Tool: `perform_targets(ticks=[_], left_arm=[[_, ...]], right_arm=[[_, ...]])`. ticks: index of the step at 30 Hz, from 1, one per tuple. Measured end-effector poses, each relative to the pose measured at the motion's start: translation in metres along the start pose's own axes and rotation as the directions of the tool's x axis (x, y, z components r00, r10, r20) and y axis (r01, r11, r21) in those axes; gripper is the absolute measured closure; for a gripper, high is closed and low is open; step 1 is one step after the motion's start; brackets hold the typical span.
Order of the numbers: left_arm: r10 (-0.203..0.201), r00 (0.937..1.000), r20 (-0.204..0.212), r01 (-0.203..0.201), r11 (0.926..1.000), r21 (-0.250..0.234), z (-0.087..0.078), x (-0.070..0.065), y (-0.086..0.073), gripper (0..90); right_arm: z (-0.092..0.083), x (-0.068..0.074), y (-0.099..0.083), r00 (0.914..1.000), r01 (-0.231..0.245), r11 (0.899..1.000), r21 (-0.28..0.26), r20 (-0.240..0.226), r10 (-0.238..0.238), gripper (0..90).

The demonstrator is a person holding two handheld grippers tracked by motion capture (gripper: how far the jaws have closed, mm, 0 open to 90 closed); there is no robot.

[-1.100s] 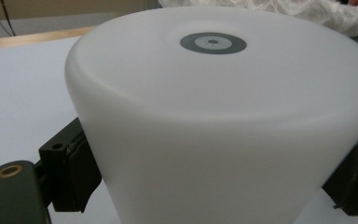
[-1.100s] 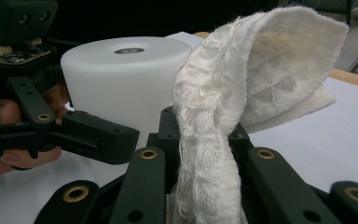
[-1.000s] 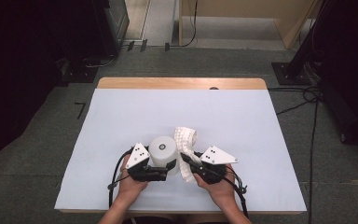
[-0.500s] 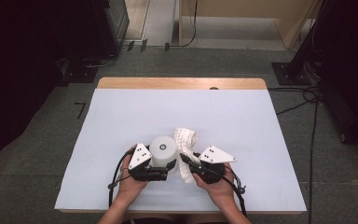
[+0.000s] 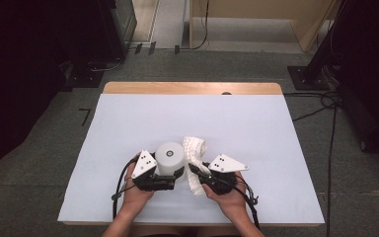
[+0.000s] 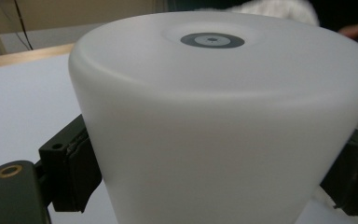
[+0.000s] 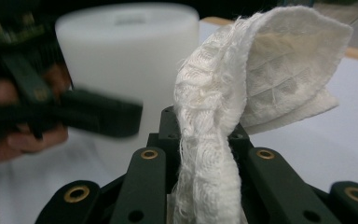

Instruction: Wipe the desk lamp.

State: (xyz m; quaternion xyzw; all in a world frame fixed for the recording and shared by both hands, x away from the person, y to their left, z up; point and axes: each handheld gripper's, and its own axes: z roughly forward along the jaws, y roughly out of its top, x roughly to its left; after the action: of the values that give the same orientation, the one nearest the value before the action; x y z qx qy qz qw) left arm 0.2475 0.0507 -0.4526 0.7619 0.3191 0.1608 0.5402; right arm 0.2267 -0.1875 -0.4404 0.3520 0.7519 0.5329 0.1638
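White table (image 5: 128, 118), lower middle: left gripper (image 5: 164, 178) clamps the smooth, probably slippery cup (image 5: 170, 157) low; right gripper (image 5: 195, 174) pinches the floppy cloth (image 5: 195, 148).

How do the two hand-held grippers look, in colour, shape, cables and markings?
Both the left gripper and the right gripper have black bodies, and each carries a pale grey three-cornered plate with small dark dots on top. A black cable trails from each toward the table's near edge. Up close, the right gripper's black jaw links show brass-coloured rings around their holes. The person's forearms are bare, with no sleeves in view.
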Motion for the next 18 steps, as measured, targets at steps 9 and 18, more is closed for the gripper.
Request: perform_targets(ticks=[9,18], left_arm=[[-0.001,0.9999,0.015,0.001,0.9992,-0.04,-0.008,0.002,0.01,8.8],[-0.004,0.999,0.045,0.006,0.9993,-0.037,-0.008,0.006,0.007,8.8]], right_arm=[[0.001,-0.003,-0.006,0.9998,-0.003,1.0,0.025,-0.019,0.004,76.0],[0.005,0.003,-0.008,0.9999,0.014,0.999,0.044,-0.001,-0.014,76.0]])
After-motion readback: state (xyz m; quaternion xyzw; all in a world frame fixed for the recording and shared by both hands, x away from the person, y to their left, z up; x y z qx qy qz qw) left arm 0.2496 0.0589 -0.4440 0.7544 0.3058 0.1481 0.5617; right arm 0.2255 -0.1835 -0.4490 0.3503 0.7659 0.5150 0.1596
